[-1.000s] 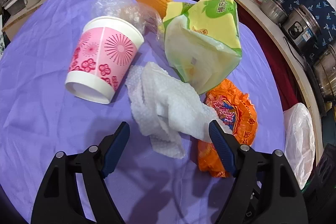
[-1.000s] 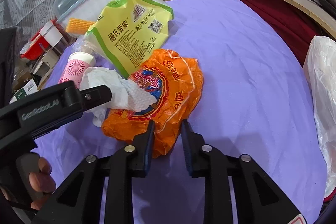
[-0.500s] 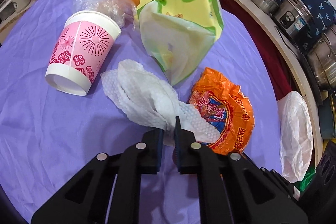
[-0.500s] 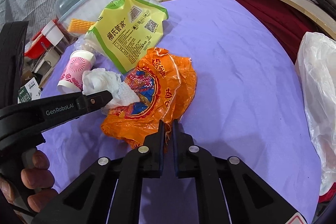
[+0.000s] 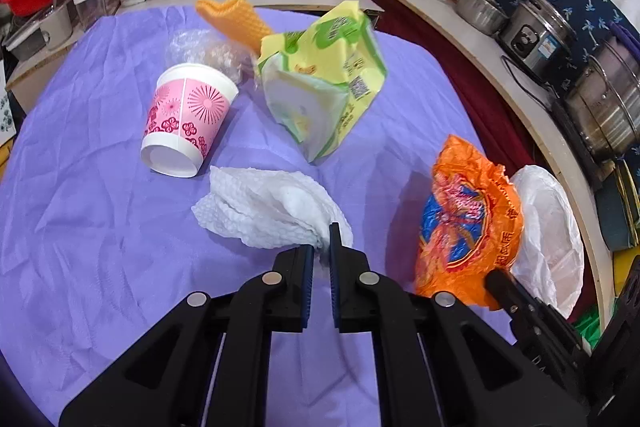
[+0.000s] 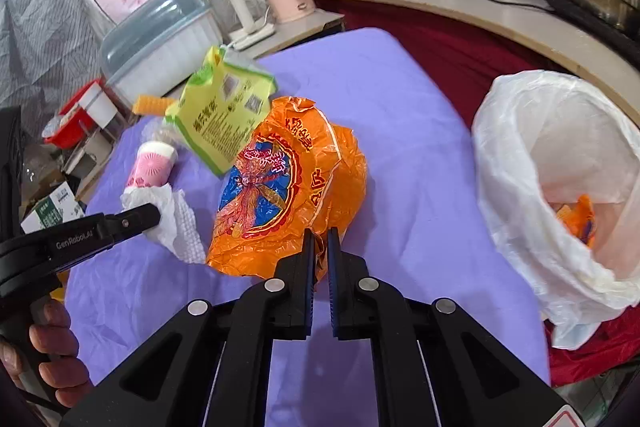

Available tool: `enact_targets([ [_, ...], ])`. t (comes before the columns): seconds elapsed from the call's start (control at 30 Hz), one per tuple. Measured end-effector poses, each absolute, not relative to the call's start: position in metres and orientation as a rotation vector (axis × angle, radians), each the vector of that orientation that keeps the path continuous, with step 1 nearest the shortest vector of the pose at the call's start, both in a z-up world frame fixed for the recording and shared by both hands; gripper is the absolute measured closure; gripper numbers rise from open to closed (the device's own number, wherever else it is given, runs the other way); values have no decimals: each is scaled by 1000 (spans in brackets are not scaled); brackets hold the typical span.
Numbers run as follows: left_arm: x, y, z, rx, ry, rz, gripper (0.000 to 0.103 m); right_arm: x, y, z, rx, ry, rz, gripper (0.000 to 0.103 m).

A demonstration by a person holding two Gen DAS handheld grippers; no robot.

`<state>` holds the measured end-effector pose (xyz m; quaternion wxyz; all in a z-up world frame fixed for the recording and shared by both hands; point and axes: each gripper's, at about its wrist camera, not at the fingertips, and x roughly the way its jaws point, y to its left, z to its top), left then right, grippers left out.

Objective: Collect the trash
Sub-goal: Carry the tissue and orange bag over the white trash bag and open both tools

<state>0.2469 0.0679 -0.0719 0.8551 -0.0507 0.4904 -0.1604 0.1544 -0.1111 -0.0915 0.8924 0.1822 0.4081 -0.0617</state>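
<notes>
Left claw (image 5: 321,255): closed tight on an edge of the crumpled white paper towel (image 5: 272,211); the rest of the towel is seen spread forward of the pads over the purple cloth.
Right claw (image 6: 319,259): closed on the lower rim of the orange snack wrapper (image 6: 288,187), which is held up in front of it, its printed face turned to the camera.
Paper towel handling: judged very light, soft and limp; a pinch anywhere on a bunched fold should be enough, though a thin single layer could tear or slip out.
Wrapper handling: judged light, crinkly and slick; a grip on a doubled or creased edge is advised, since smooth film can slide between pads.
Trash bag (image 6: 560,187): a white plastic bag is seen open beside the worktop (image 6: 400,131), on the right, with something orange already inside; its mouth is soft and may sag shut.
Trash left on the worktop: a pink paper cup (image 5: 188,119) lying on its side, a yellow-green packet (image 5: 324,83), a clear crumpled plastic piece (image 5: 200,49) and an orange waffle-textured piece (image 5: 234,19) behind them.
Cup handling: judged light, fairly stiff, easily crushed; the rim is the likely hold.
Packet handling: judged empty, light and floppy; a corner seam is advised.
</notes>
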Motion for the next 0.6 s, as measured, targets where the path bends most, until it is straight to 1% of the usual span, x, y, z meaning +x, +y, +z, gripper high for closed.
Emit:
enact_targets([
  [0.3, 211, 44, -34, -58, 960, -396, 96, 113, -145, -50, 402, 733, -186, 97],
  [0.6, 174, -16, -6, 14, 903, -505, 96, 69, -197, -27, 436, 657, -282, 97],
])
